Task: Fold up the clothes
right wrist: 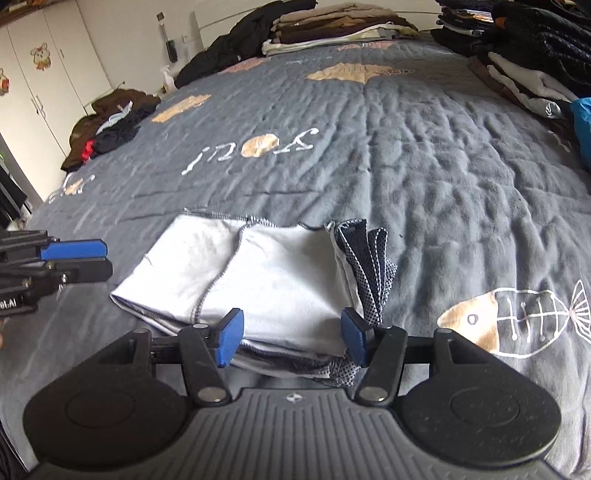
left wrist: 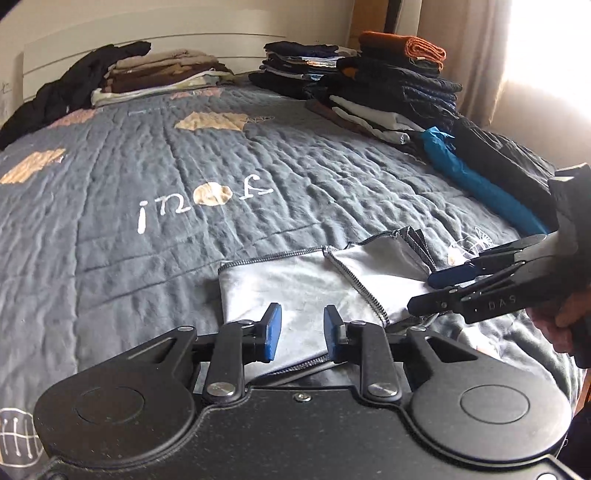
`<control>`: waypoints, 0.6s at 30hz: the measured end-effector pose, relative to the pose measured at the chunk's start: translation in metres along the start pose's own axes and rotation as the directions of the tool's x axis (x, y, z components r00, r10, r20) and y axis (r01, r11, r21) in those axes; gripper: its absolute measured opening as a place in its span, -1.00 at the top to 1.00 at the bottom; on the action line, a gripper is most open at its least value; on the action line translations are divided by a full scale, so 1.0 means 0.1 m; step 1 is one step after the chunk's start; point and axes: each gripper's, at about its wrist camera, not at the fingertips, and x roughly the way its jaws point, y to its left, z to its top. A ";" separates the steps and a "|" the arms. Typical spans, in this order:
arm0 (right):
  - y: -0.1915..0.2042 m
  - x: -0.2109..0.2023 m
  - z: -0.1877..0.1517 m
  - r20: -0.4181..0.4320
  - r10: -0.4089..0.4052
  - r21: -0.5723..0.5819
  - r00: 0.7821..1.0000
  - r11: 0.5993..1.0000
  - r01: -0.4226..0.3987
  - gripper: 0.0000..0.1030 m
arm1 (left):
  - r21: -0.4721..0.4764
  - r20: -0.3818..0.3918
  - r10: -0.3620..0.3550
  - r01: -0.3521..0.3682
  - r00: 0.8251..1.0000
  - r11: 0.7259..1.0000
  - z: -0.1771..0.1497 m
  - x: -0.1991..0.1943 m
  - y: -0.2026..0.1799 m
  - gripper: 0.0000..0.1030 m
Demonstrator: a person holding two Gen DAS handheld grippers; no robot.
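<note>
Fish print [right wrist: 506, 321] beside folded garment [right wrist: 266, 280], right view only.

The folded garment [right wrist: 266, 280] at lower centre is pale grey-white with dark zigzag stitching and black dotted mesh. The bedspread [right wrist: 424, 177] is slate grey with tan patches, white lettering and a fish-skeleton drawing [right wrist: 517, 325]. Both tongs [right wrist: 291, 336] are black with blue pads [right wrist: 231, 338].

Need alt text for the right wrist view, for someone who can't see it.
A folded pale grey garment with a dark mesh lining lies on a grey quilted bedspread, just beyond the open right gripper. The left gripper enters from the left edge, and stacks of folded clothes line the far side.
</note>
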 end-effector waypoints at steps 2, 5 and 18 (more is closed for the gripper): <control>0.04 0.00 -0.04 -0.022 -0.018 -0.059 1.000 0.998 0.017 -0.12 | -0.022 -0.018 -0.008 0.008 1.000 1.000 -0.03 0.06 -0.01 0.51; 0.08 -0.05 -0.06 -0.026 -0.028 -0.105 0.999 0.994 0.025 -0.12 | -0.057 -0.027 -0.025 0.024 0.999 0.998 -0.03 0.14 -0.03 0.51; -0.04 -0.12 0.26 0.197 0.057 0.067 0.979 0.995 -0.071 -0.12 | -0.056 -0.131 0.024 -0.031 0.991 0.998 -0.18 0.39 0.02 0.50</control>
